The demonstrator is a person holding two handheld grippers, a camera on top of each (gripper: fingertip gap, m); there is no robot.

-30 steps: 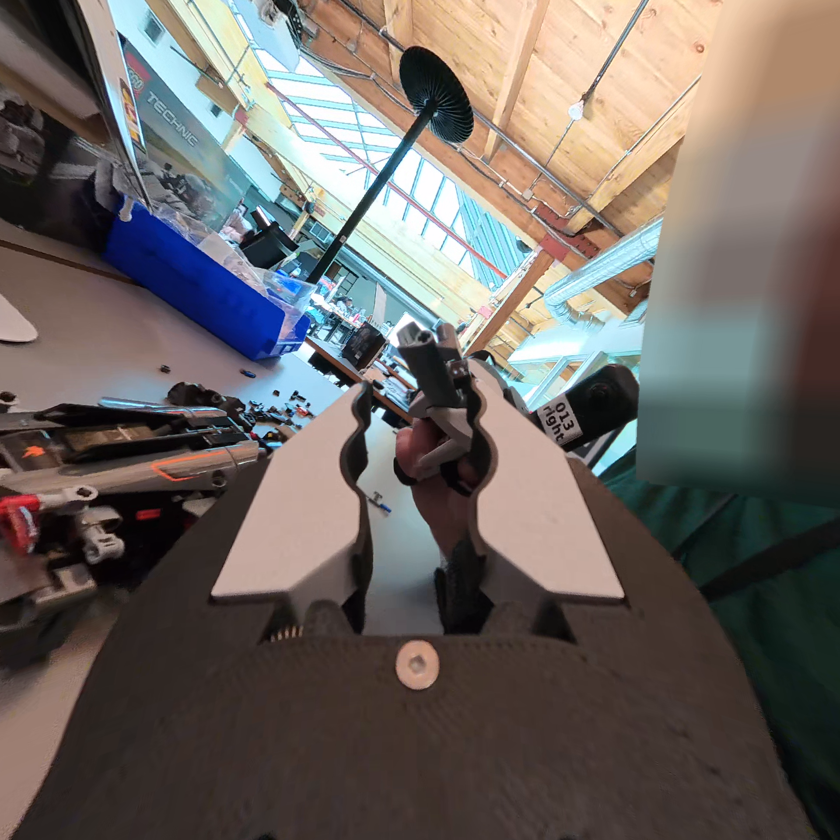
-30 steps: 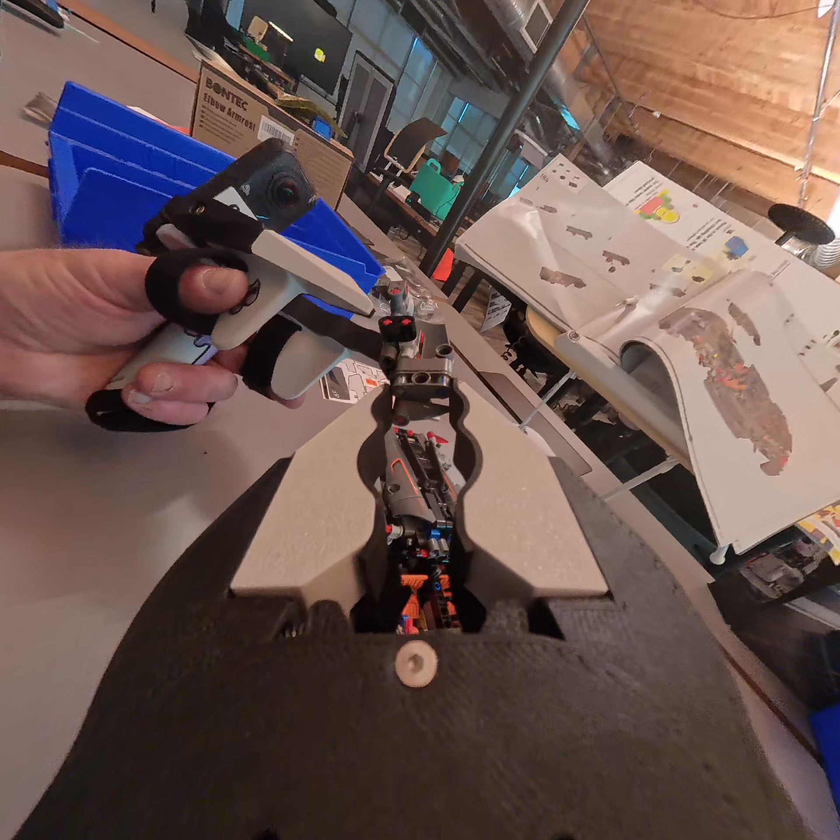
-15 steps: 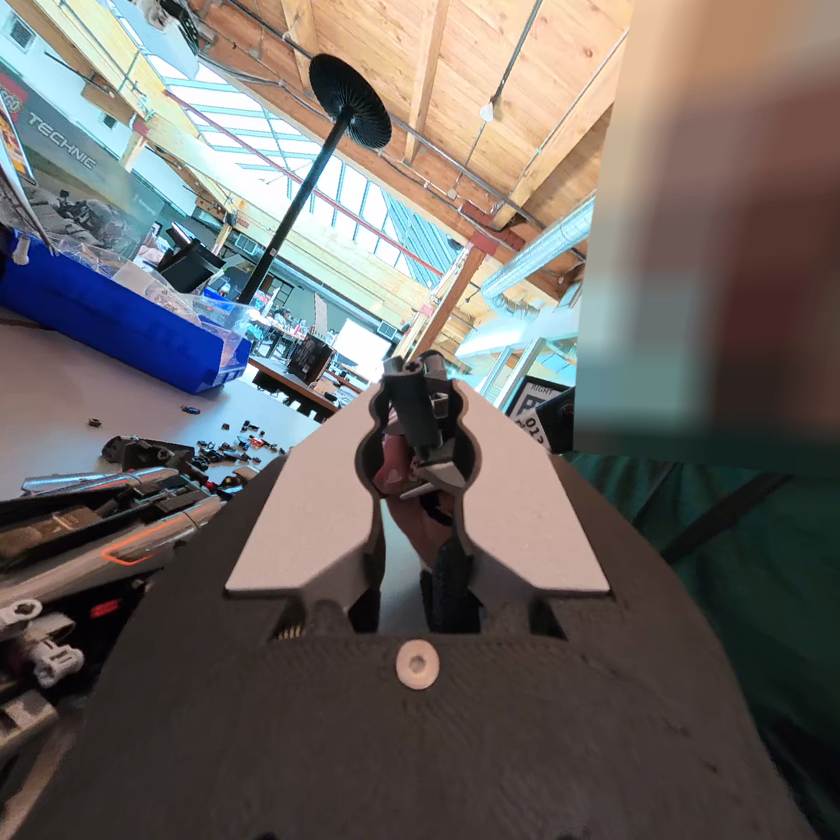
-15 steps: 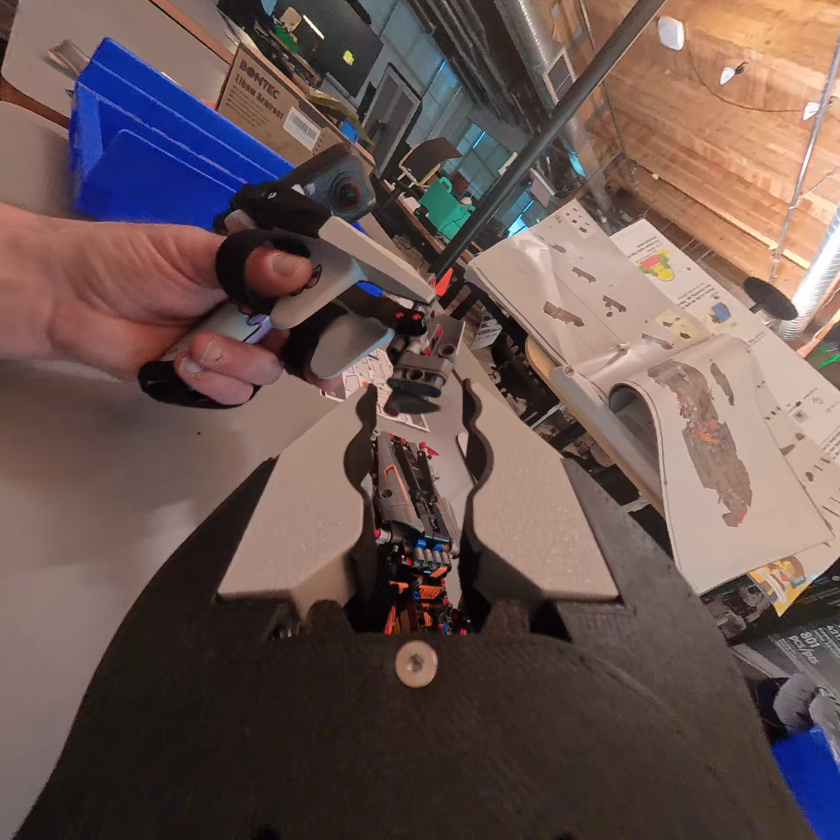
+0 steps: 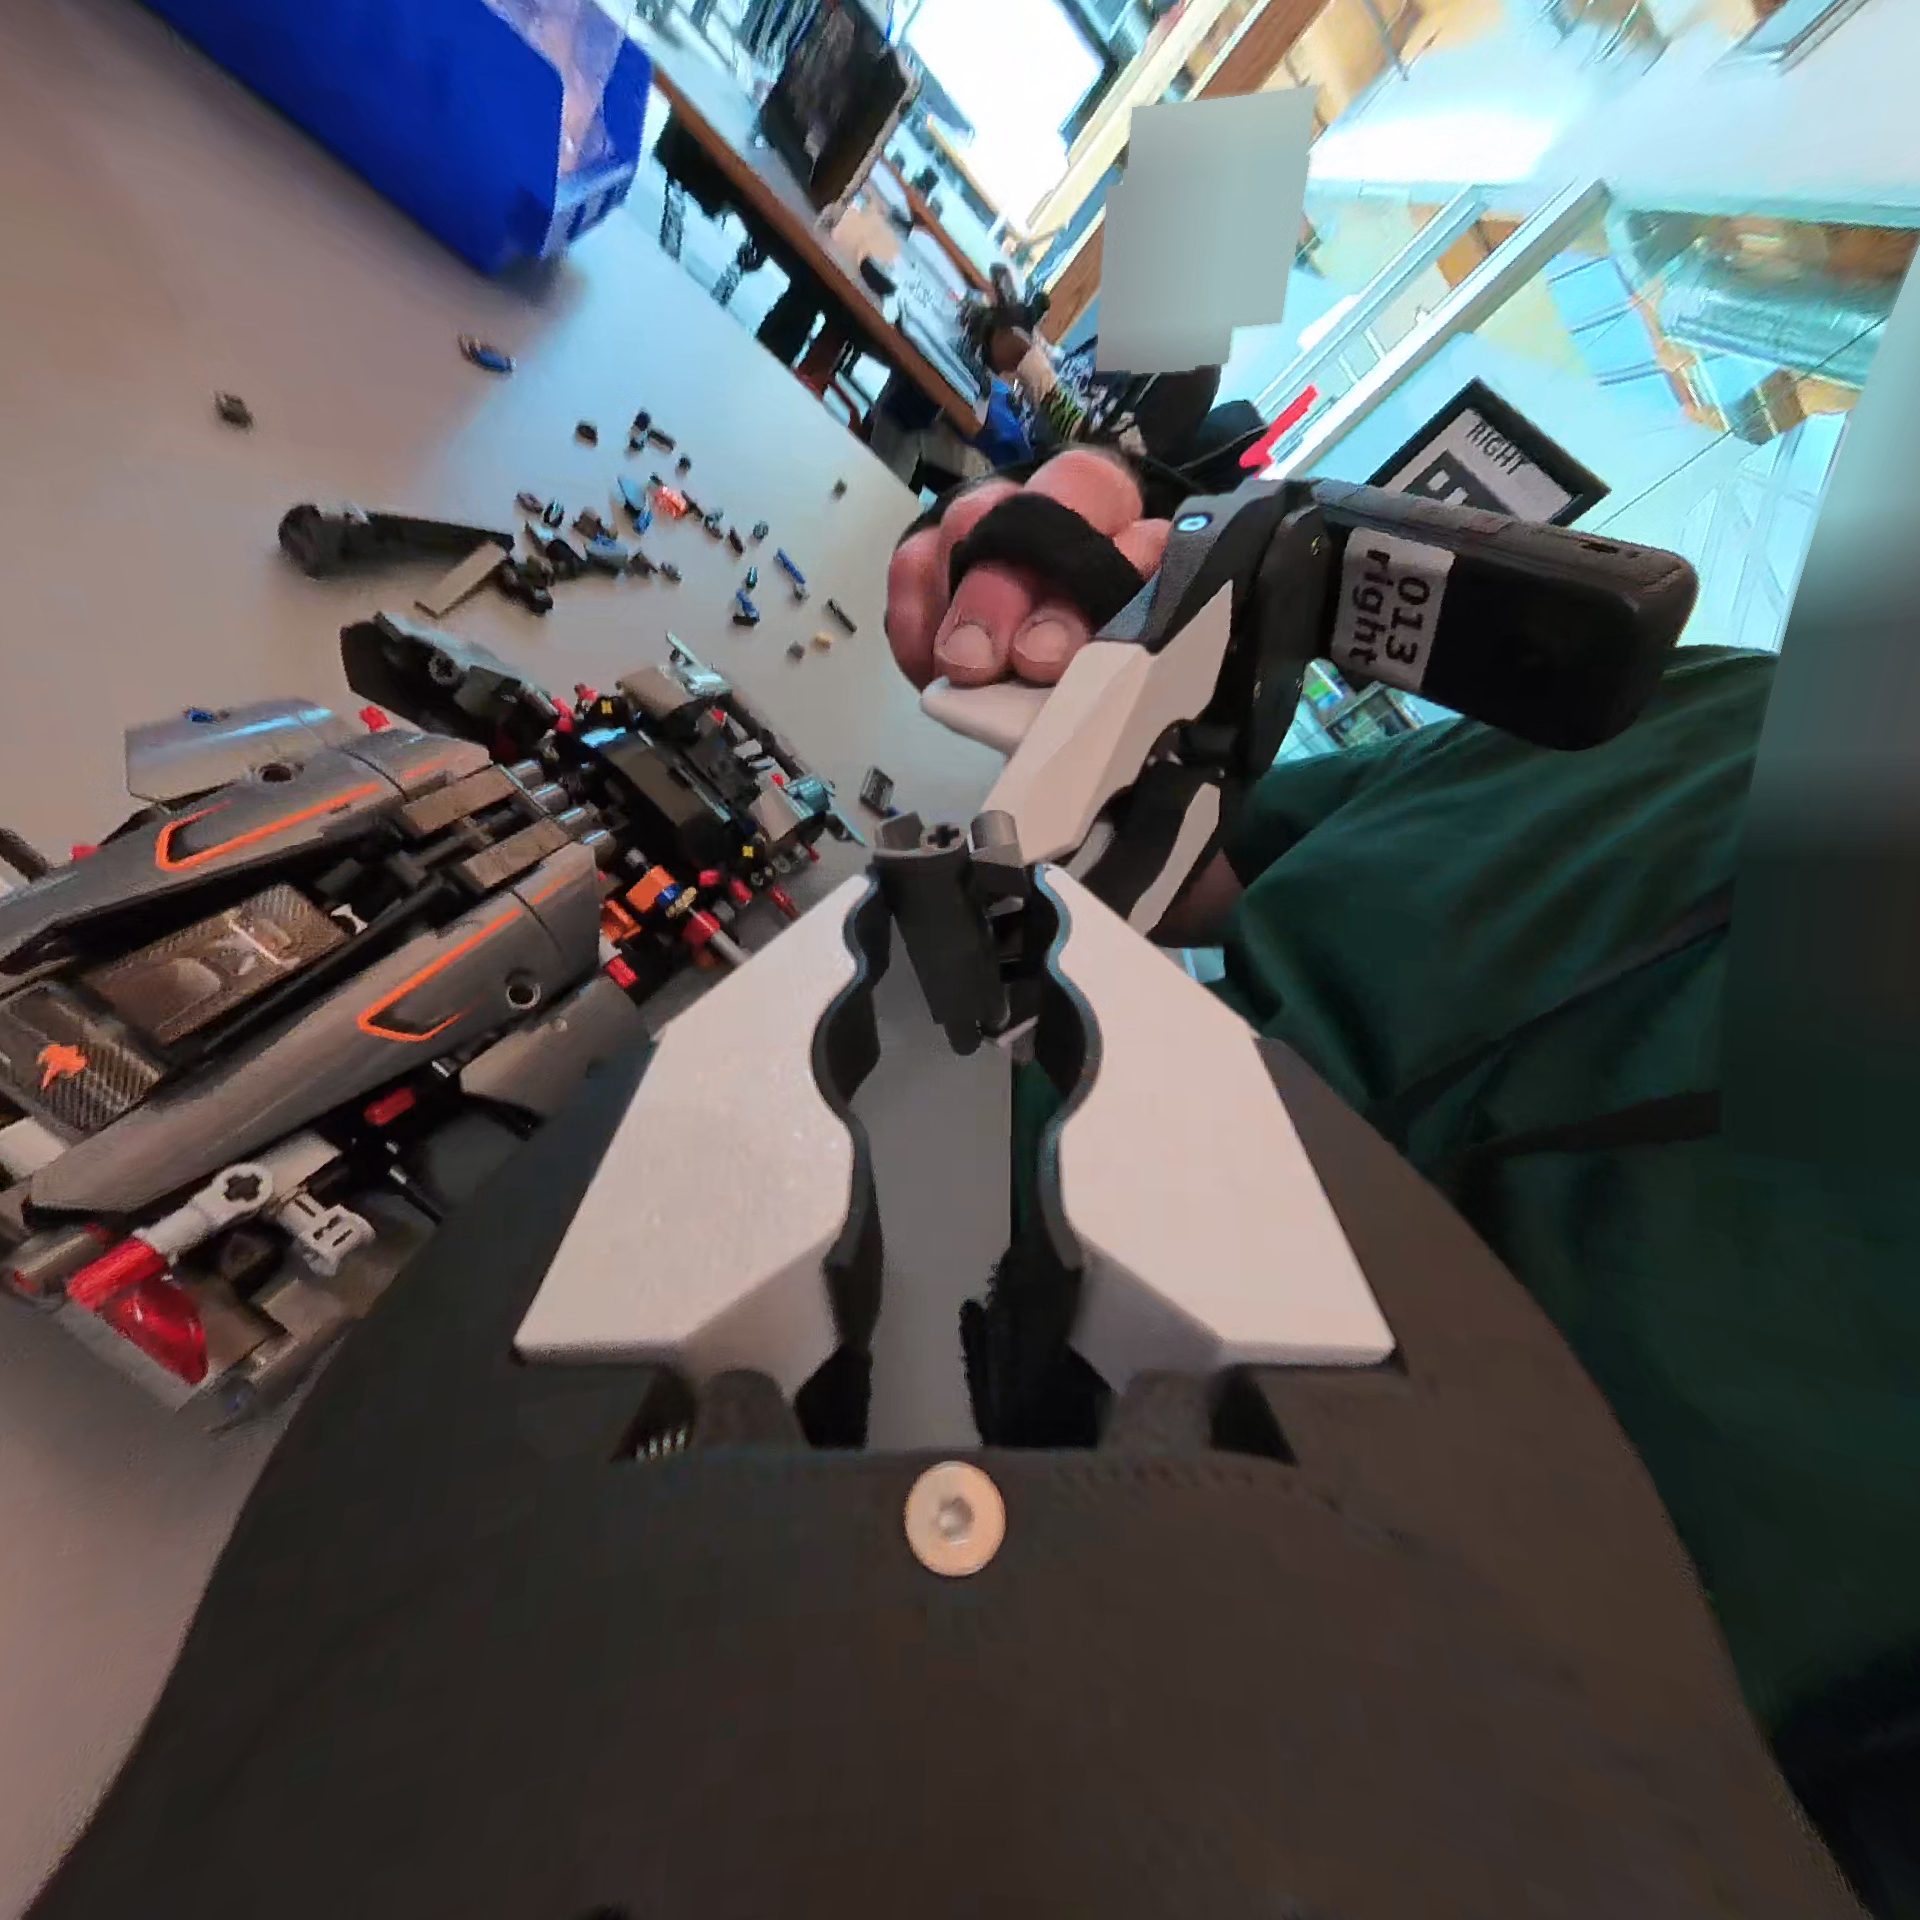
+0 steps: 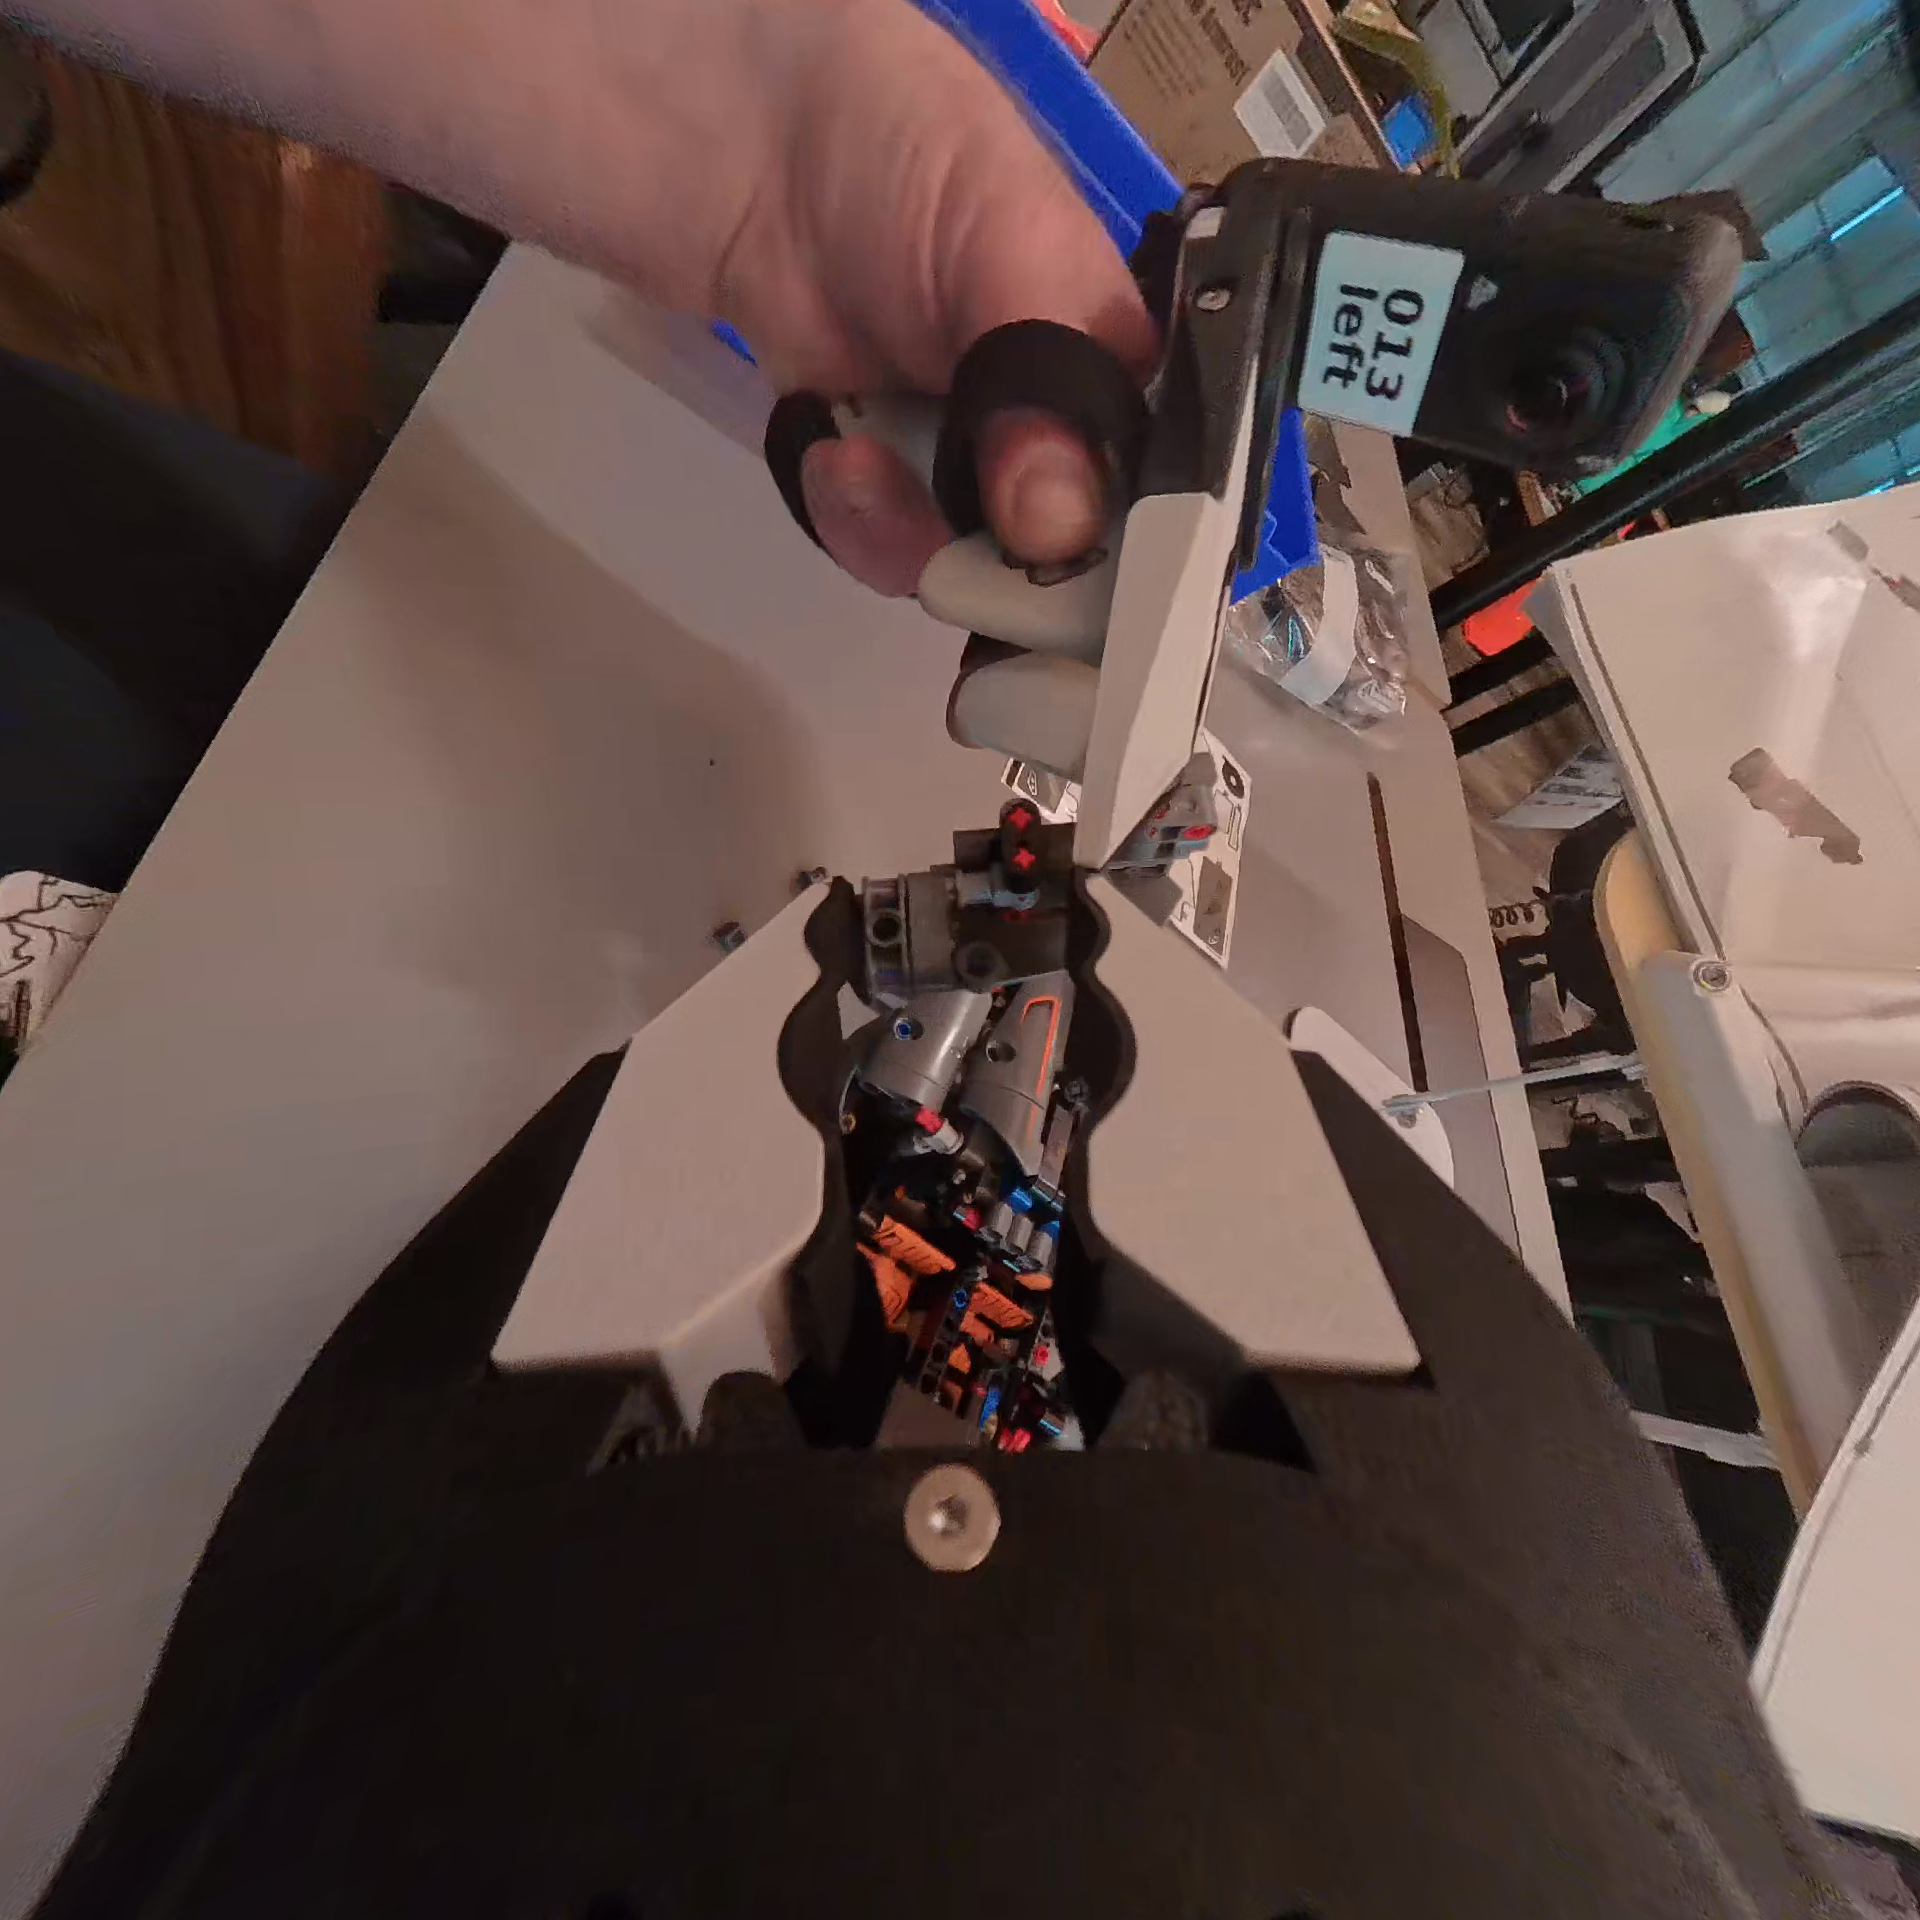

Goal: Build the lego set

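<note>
The car (image 5: 312,977) is dark grey and black with thin orange stripes, a carbon-weave pattern on its flat panels, and red lamps at its near end. Beside the car, loose parts (image 5: 665,520) are black, blue, orange and tan on a pale grey table (image 5: 156,312). Beyond the parts lies a bright blue bin (image 5: 416,114). The left gripper (image 5: 951,935) has white fingers on a black body and pinches a dark grey piece (image 5: 940,935). The right gripper (image 6: 956,914) is likewise white and black; its piece (image 6: 966,914) is grey with red pins. The sleeve (image 5: 1507,987) is dark green.
</note>
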